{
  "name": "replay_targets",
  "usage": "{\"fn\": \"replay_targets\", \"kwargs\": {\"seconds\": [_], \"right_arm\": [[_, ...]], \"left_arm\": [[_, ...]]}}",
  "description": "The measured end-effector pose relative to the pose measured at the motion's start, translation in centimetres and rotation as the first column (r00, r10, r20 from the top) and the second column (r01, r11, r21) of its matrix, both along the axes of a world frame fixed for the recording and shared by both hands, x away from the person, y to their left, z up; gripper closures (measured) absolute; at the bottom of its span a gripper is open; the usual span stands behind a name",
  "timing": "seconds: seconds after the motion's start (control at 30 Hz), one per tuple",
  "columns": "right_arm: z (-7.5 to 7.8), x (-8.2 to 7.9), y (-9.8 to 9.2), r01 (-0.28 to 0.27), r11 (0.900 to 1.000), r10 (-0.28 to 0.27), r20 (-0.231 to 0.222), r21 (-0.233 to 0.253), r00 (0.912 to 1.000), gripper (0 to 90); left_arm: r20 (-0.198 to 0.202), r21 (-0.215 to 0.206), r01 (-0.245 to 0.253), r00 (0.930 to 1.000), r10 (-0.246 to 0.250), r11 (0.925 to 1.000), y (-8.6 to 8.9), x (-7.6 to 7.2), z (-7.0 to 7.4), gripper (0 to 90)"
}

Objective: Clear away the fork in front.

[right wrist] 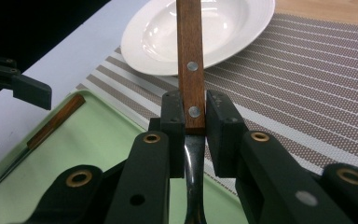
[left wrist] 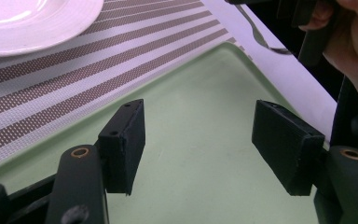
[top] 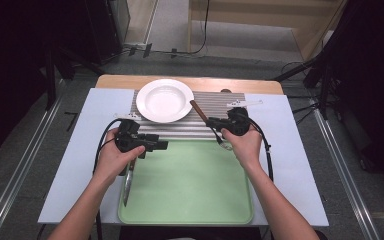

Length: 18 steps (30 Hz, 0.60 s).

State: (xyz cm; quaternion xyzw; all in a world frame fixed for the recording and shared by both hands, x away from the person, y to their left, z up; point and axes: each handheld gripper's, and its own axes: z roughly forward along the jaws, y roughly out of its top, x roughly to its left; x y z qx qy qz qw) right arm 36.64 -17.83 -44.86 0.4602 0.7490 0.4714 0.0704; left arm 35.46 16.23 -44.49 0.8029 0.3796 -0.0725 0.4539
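Now the right gripper [right wrist: 196, 126] is squeezing a fork [right wrist: 190, 70] by its brown wooden handle, near the metal end. It holds the fork over the near right part of the striped mat [top: 215, 102], right by the far edge of the green tray [top: 190, 190]. The left gripper [left wrist: 200, 140] has its jaws wide apart, holding nothing, over the tray's left side. A knife [top: 128, 182] lies on the tray's left edge. A white plate [top: 164, 100] sits on the mat.
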Motion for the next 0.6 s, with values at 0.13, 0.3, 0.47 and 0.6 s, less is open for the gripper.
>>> {"fn": "replay_targets", "kwargs": {"seconds": [0.13,0.3,0.47,0.6], "right_arm": [[-0.2,-1.3,0.2,-0.012,1.000,0.012,0.011,0.012,0.9999,76.7],[-0.5,-2.5,0.9,-0.043,0.999,0.043,0.006,0.020,0.9991,76.7],[-0.8,-3.4,1.6,-0.063,0.998,0.063,0.003,0.030,0.9980,76.8],[-1.2,-4.1,2.1,-0.072,0.997,0.072,0.004,0.037,0.9974,76.7]], "left_arm": [[0.028,-0.005,-0.002,0.9996,0.002,1.0000,0.1,-0.3,0.7,34.4],[0.043,-0.021,0.004,0.9991,-0.003,0.9998,-0.1,-0.2,1.3,34.5],[0.052,-0.034,0.011,0.9986,-0.009,0.9994,-0.4,-0.1,1.7,34.4],[0.055,-0.025,0.023,0.9982,-0.022,0.9994,-0.7,-0.1,1.8,34.4]]}}
